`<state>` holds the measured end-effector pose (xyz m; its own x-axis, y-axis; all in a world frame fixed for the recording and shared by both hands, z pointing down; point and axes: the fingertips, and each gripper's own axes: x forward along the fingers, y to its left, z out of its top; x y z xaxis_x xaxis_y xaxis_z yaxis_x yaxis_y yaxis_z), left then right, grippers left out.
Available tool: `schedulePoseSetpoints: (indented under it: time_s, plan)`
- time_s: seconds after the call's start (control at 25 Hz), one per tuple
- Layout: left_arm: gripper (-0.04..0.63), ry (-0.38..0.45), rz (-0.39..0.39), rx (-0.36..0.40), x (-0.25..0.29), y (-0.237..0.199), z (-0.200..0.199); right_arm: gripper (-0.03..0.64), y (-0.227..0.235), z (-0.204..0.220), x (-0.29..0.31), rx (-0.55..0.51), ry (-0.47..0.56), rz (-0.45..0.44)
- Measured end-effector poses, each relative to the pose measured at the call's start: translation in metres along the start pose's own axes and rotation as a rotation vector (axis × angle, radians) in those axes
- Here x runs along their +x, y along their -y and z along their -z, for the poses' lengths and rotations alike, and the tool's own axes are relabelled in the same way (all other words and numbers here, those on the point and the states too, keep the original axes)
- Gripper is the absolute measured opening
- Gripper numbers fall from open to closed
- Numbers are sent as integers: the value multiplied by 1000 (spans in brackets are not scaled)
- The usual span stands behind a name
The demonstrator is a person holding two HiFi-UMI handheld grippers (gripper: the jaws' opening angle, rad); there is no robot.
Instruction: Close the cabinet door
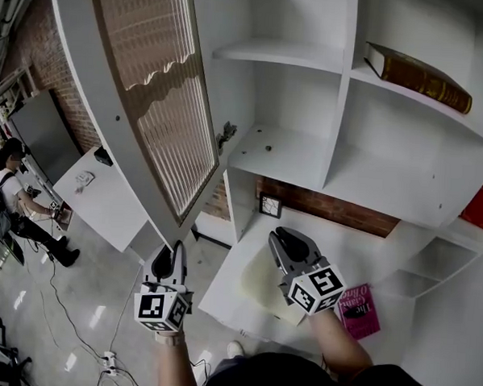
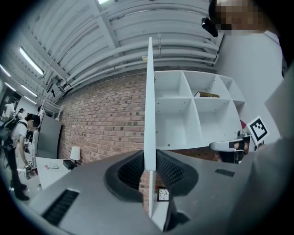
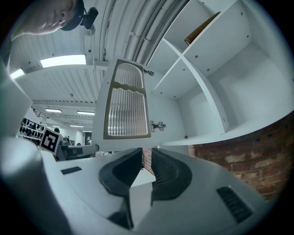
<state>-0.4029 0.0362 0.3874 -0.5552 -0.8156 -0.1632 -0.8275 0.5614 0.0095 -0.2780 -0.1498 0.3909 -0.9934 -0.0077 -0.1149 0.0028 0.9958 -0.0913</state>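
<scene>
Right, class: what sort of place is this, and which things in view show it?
Probably a workshop or lab-style office rather than a home: a bare brick wall, exposed ceiling pipes, and a white work table with a person nearby.

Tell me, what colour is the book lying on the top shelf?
Brown, with a lighter golden edge. The head view shows the book best.

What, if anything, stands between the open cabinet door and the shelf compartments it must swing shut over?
Nothing visible. Nothing sticks out of the left-hand compartments, and the right gripper appears lower than the cabinet door, over the ledge beneath.
</scene>
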Motion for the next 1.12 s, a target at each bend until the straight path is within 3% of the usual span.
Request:
schedulePoseSetpoints:
  time_s: [0.88,1.12]
  plan:
    - [95,-50,29,47,7,92,2,55,41,-8,-86,-1,14,67]
    - [112,-55,79,51,14,125,3,55,55,-9,-112,6,22,105]
